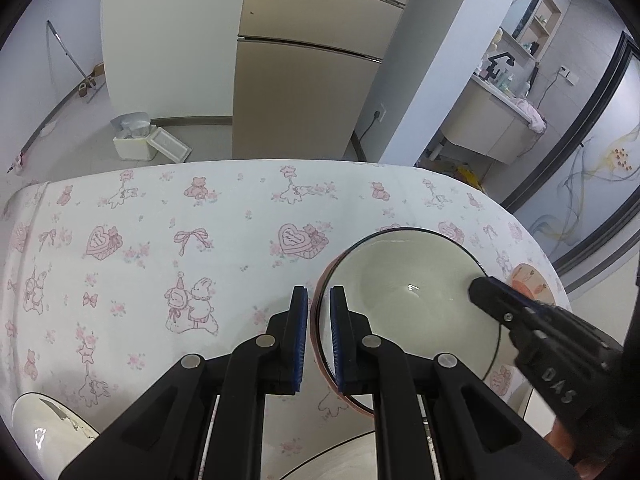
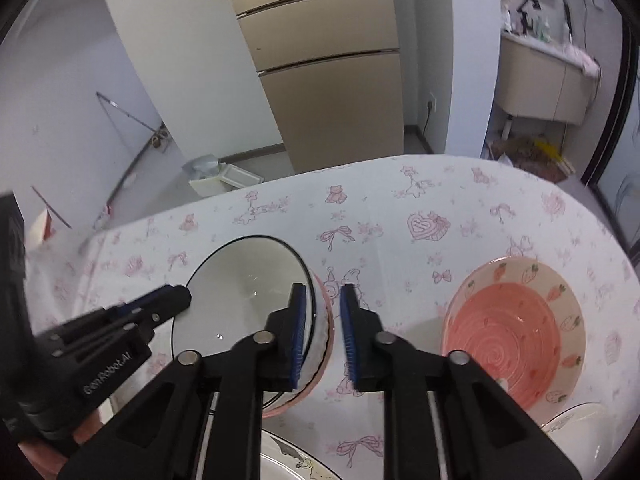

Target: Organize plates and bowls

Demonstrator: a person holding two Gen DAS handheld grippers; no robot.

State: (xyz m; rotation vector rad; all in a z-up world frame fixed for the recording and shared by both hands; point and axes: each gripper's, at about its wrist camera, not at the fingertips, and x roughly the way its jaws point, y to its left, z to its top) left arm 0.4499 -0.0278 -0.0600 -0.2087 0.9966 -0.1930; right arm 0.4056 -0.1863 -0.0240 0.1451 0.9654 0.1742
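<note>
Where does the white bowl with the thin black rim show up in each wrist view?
Left wrist view: the white bowl with the thin black rim sits right of centre, its near rim between the left tongs.
Right wrist view: the same bowl sits left of centre, just left of the right tongs.
Shared landmark: the tall beige refrigerator behind the table.

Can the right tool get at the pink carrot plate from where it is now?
Probably yes. The pink carrot plate lies bare on the tablecloth just right of the right tool, with nothing between them; the white bowl sits on the other side.
</note>
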